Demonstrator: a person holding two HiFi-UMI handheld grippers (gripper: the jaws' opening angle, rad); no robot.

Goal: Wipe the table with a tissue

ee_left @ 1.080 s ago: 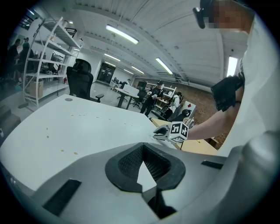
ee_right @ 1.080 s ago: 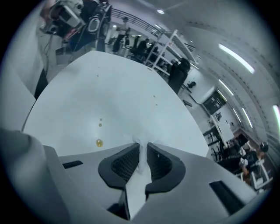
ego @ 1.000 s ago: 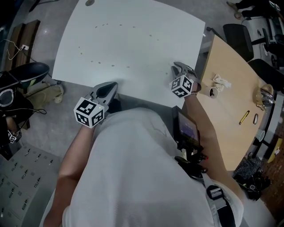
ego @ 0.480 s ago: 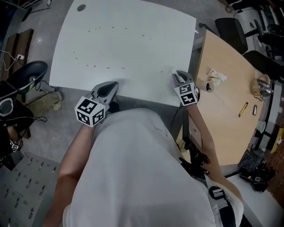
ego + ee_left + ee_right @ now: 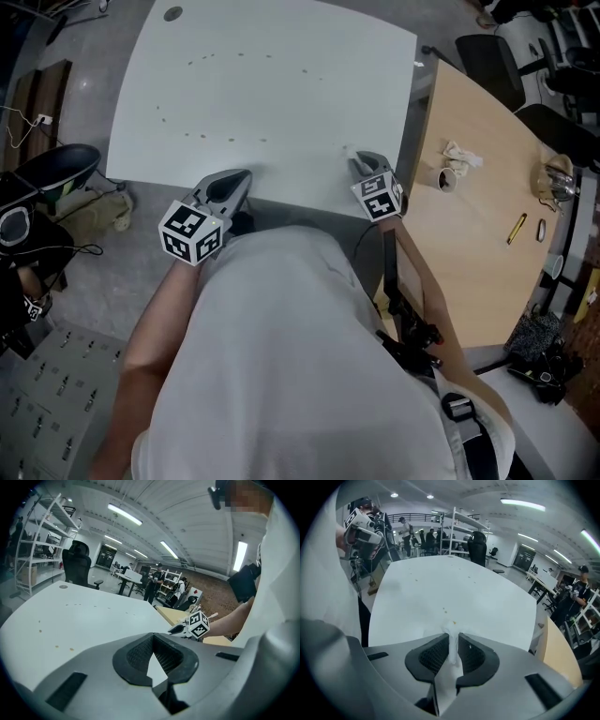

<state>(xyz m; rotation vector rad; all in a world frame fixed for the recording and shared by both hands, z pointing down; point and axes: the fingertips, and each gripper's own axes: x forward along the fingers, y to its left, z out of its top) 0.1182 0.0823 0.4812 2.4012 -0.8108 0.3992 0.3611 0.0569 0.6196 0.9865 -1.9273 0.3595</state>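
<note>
Over the last second my right tongs [image 5: 356, 161] have slid a little inward from the right edge of the white surface [image 5: 281, 94], and they now sit over the near edge, close to the near right corner. They are clamped on the tissue [image 5: 450, 656]. In the right gripper view the white wad is pinched between the two pads, with a tuft poking out past the tips and a tail hanging back toward the camera.

My left tongs [image 5: 239, 178] have not budged. They rest at the near edge, left of the middle, with tips together and nothing between them. In the left gripper view only bare white shows through the gap behind the tips.

I take the shift to mean the tissue has been brought in and the wiping is only just starting. The small brown specks [image 5: 453, 623] lie just ahead of the tuft, and more are scattered toward the far and left parts of the surface, none of them smeared or cleared as far as I can see. I cannot tell whether the tissue already touches the surface.

My next move would be to lower the tuft and push it forward over the nearest specks. Little tissue sticks out, so the tips may scrape the surface before it does.
</note>
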